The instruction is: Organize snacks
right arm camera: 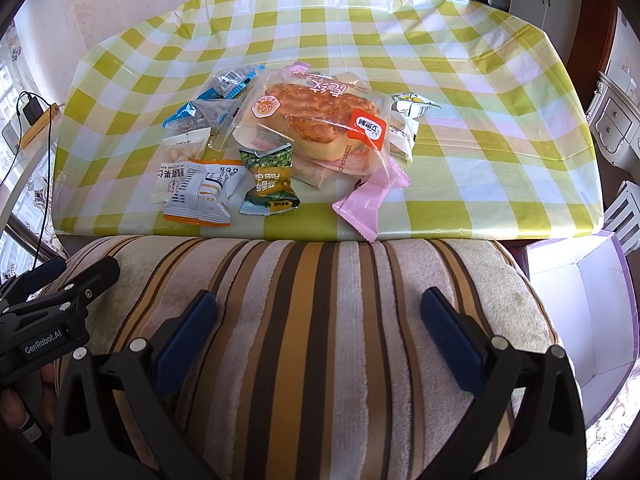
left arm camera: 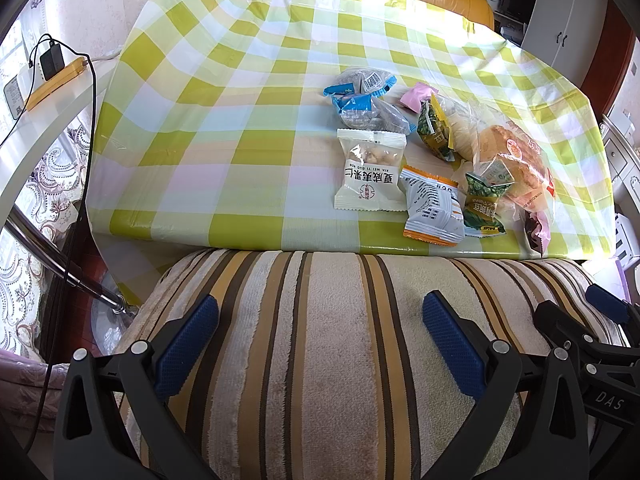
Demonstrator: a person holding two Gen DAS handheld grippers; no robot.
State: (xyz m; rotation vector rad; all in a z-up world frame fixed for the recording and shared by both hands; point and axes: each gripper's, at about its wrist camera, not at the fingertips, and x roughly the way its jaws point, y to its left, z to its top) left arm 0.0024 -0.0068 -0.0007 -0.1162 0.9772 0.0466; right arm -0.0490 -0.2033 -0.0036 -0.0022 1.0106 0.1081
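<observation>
Pink packet (mostly under bread bag)

The left black two-finger gripper with blue pads is held level, jaws spread wide. The matching right gripper is held alongside, likewise parted, nothing gripped between either pair.
</observation>
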